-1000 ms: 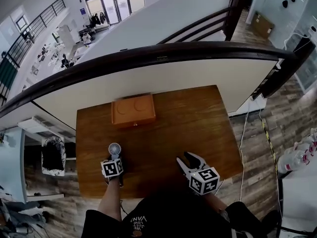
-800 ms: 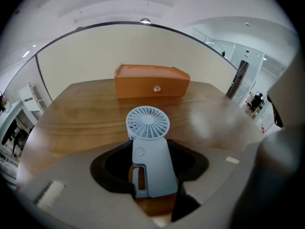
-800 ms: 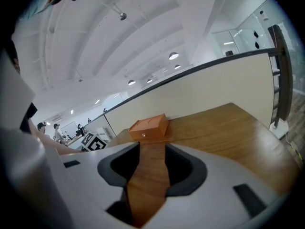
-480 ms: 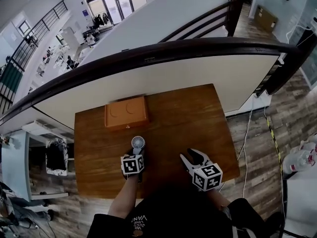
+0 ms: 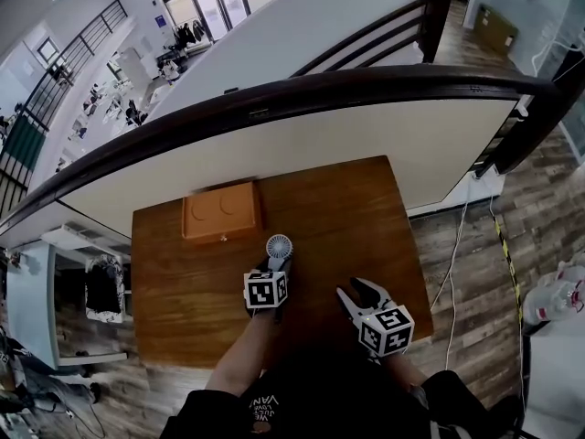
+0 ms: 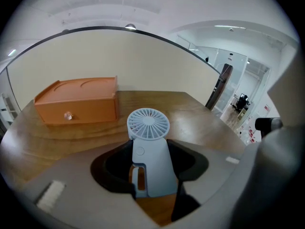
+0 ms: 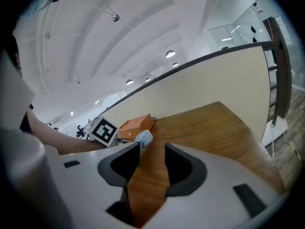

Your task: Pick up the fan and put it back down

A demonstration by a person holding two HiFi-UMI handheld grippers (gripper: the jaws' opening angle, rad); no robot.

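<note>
Clamping the small pale-blue plastic fan (image 6: 148, 149) upright by its stand in the left gripper (image 6: 151, 155), near the orange wooden box's (image 6: 78, 105) front for a stable set-down, with the empty right gripper (image 7: 152, 149) parted, farther off.

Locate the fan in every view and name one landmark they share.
Head view: fan at centre, lower right of the orange box.
Left gripper view: fan at centre, upright between the jaws.
Right gripper view: fan small, left of centre, above the left jaw tip.
Shared landmark: the orange box, visible in all three.
</note>
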